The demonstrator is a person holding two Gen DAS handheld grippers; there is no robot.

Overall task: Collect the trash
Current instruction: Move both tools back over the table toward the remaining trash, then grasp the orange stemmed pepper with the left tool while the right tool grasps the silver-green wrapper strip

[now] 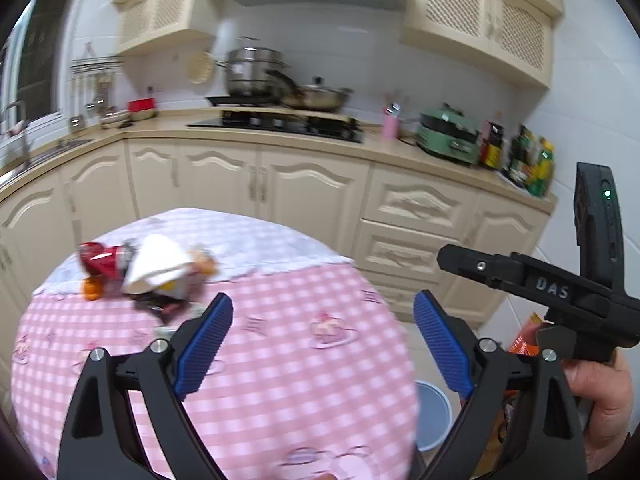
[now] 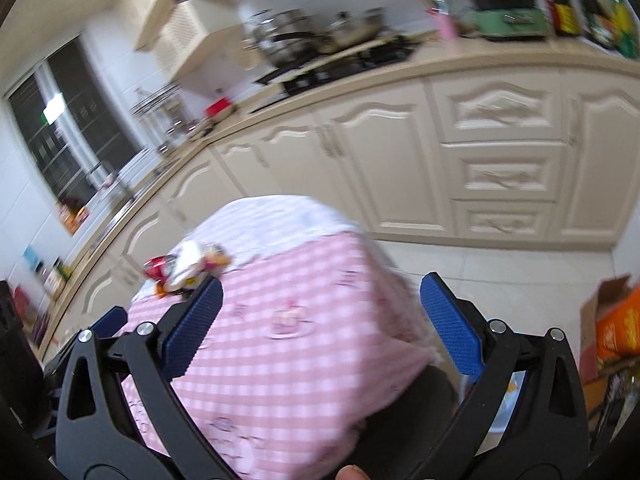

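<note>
Two grippers hover above the pink checked table (image 1: 280,360), the left gripper (image 1: 322,344) and right gripper (image 2: 320,320) both spread wide and empty. Trash pile (image 1: 148,272) lies at the table's far left edge.

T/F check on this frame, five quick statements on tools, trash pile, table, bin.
1. Both tools are open and empty. True: the left tool and the right tool each show spread blue pads with nothing between them.
2. The trash pile lies at the far left of the table. True.
3. The tablecloth is plain blue. False: it is pink and white checked.
4. The left tool is touching the trash pile. False: it is short of the pile, apart from it.
5. The pale blue bin stands on the table. False: it stands on the floor beside the table's right edge.
</note>
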